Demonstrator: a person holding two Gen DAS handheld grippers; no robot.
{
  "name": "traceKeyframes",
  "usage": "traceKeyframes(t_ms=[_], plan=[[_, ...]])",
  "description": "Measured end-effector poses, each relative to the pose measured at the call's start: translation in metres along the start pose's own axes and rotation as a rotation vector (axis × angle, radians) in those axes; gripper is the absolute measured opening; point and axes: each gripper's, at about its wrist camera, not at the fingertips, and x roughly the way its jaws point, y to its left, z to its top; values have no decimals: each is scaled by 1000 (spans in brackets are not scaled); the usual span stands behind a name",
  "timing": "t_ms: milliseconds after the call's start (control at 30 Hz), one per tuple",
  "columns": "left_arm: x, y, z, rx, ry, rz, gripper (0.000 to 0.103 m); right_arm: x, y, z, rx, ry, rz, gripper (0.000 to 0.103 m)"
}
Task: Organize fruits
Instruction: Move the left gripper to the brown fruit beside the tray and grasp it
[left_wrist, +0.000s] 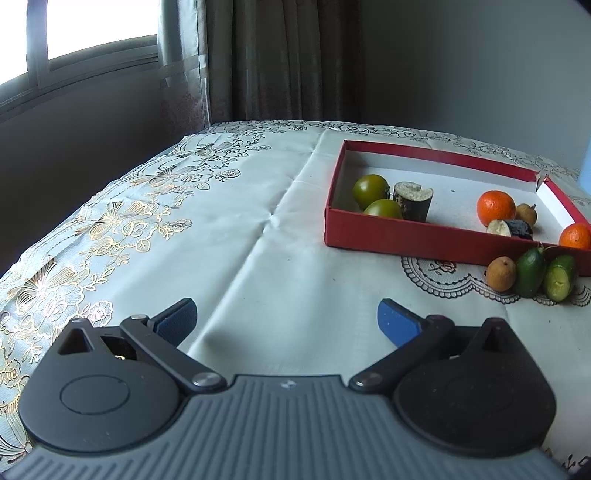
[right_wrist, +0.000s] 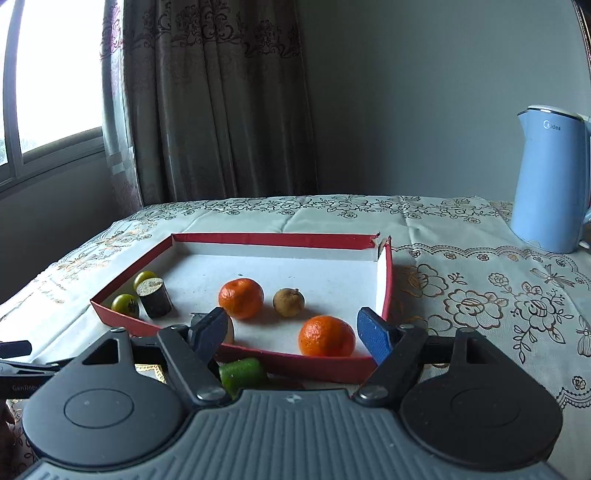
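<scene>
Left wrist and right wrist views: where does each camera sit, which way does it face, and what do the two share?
Left wrist: behind the open left gripper, facing down across the tablecloth toward window and curtain, the red box to its right; no hand shows.
Right wrist: behind the open right gripper, facing the red box head-on, blue kettle far right; the other gripper's edge shows at left.
Shared: the box, two oranges, the green fruits.

Left wrist view: low over the table's (left_wrist: 258, 229) near edge, facing the far-left corner, red box (left_wrist: 424, 240) off right. Right wrist view: closer, facing it squarely (box (right_wrist: 280, 240) shared).
</scene>
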Motion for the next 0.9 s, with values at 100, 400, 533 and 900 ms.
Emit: traceKeyframes(t_ms=[100,400,533,900], plan=[[1,-1,0,1,1,9,103,-8,-7,-18,-24,52,-34,87],[-8,-15,3,67,-48,24,103,3,-13,-46,-54,187,-98,99],[-21,-40,12,112,-111,-66,98,5,-17,-45,-33,200,-82,100],[-7,-84,17,175,-111,-176,87,2,-29,-44,47,177,-22,103]])
